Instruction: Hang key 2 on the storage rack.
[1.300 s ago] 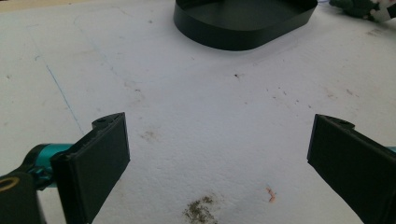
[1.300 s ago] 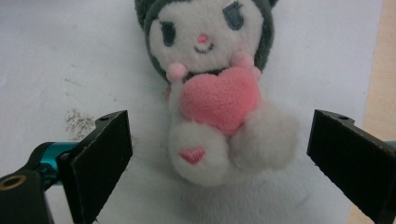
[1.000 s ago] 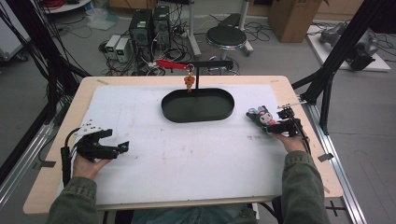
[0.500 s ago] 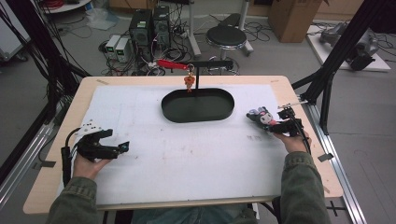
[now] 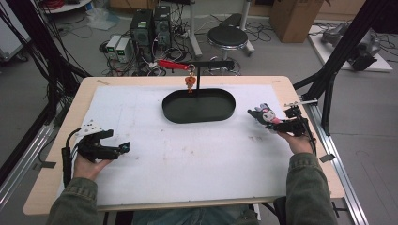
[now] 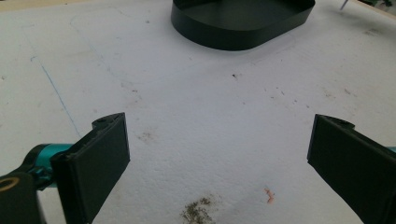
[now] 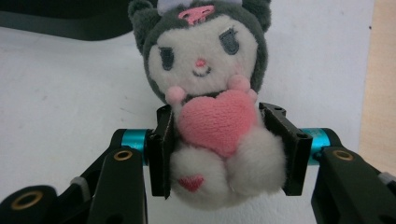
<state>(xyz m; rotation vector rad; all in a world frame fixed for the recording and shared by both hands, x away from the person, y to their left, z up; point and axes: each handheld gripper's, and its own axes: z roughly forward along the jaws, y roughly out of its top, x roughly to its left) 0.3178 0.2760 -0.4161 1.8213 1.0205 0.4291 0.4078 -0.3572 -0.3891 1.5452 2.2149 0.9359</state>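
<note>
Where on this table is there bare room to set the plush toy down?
Bare white mat lies between the left gripper and the right gripper, in front of the black tray. The tray's floor is bare too. It is crowded only at the right edge, where the plush toy is clamped.

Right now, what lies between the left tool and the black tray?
Nothing: in the left gripper view, only bare, stained white mat separates the open left tool from the black tray.

Olive sleeves (image 5: 307,187), black teal-jointed tools (image 7: 224,154)
</note>
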